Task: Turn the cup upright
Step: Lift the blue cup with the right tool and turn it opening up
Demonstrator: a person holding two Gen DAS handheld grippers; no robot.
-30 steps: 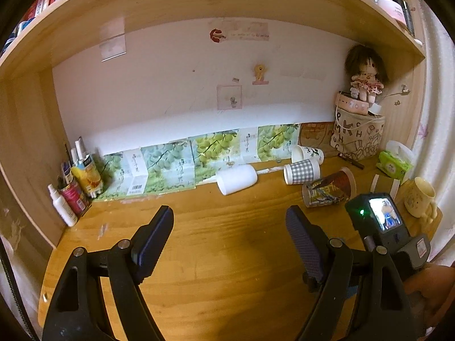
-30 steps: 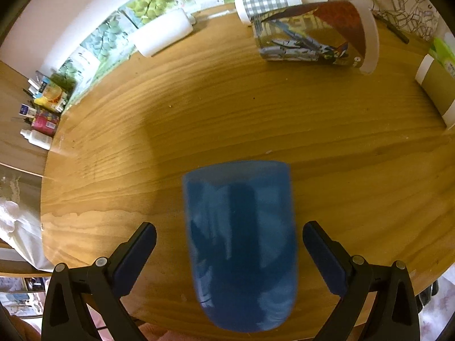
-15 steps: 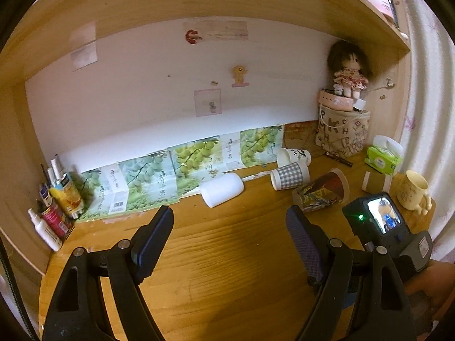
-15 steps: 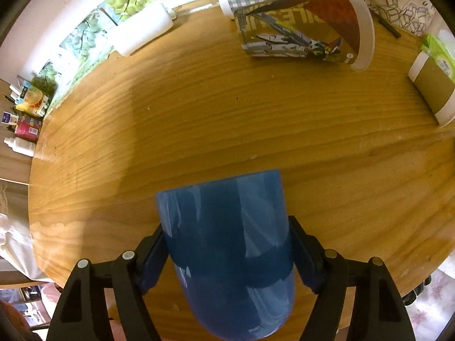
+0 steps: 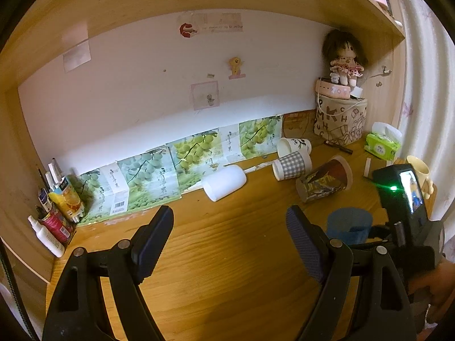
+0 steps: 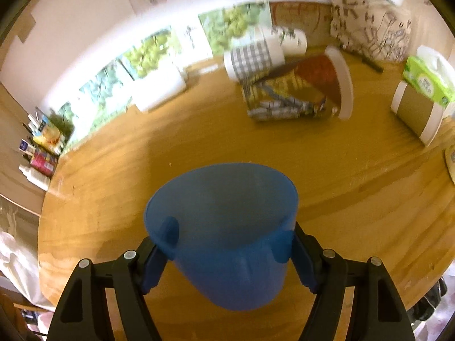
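Your right gripper [image 6: 227,244] squeezes the blue cup [image 6: 224,227] from both sides, mouth tipped up & away from you, above the desk [image 6: 199,142]. Your left gripper [image 5: 230,236] is spread wide w/ nothing in it. Other cups lie tipped over at the back: white cup [image 5: 224,183], checked cup [image 5: 291,165], picture cup [image 5: 324,180].

The translucent blue plastic cup [image 6: 224,227] sits clamped above the wooden desk [image 6: 327,170], tilted, its open mouth facing up and forward.

The wooden tabletop [image 5: 233,255] carries a white cup [image 5: 224,183], checked cup [image 5: 291,165] and printed cup [image 5: 324,183], all lying on their sides.
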